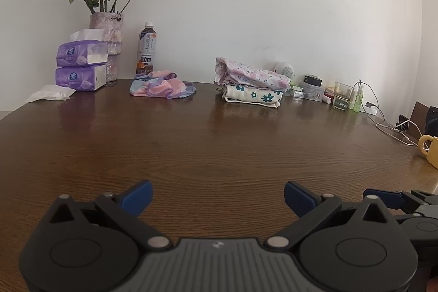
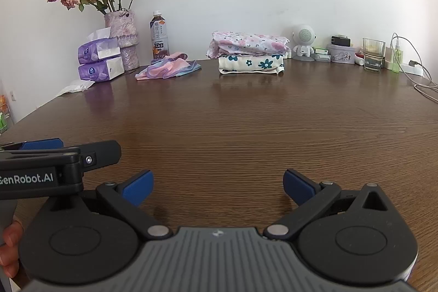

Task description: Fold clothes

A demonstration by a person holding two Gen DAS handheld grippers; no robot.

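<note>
A crumpled pink, purple and blue cloth (image 1: 161,86) (image 2: 168,69) lies unfolded at the far left-centre of the wooden table (image 1: 219,144) (image 2: 246,114). Two folded floral garments are stacked at the far centre: a pink-flowered one (image 1: 253,75) (image 2: 249,43) on a cream one with teal flowers (image 1: 253,96) (image 2: 250,63). My left gripper (image 1: 218,196) is open and empty, low over the near table. My right gripper (image 2: 218,186) is open and empty beside it. The left gripper also shows in the right wrist view (image 2: 54,155).
Along the back wall stand a vase of dried roses (image 1: 108,45) (image 2: 123,37), two purple tissue packs (image 1: 80,64) (image 2: 100,62), a tea bottle (image 1: 146,49) (image 2: 159,36), a white robot speaker (image 2: 303,41), small boxes, a glass (image 1: 342,96) (image 2: 372,54) and cables (image 1: 383,116). A yellow mug (image 1: 429,149) sits far right.
</note>
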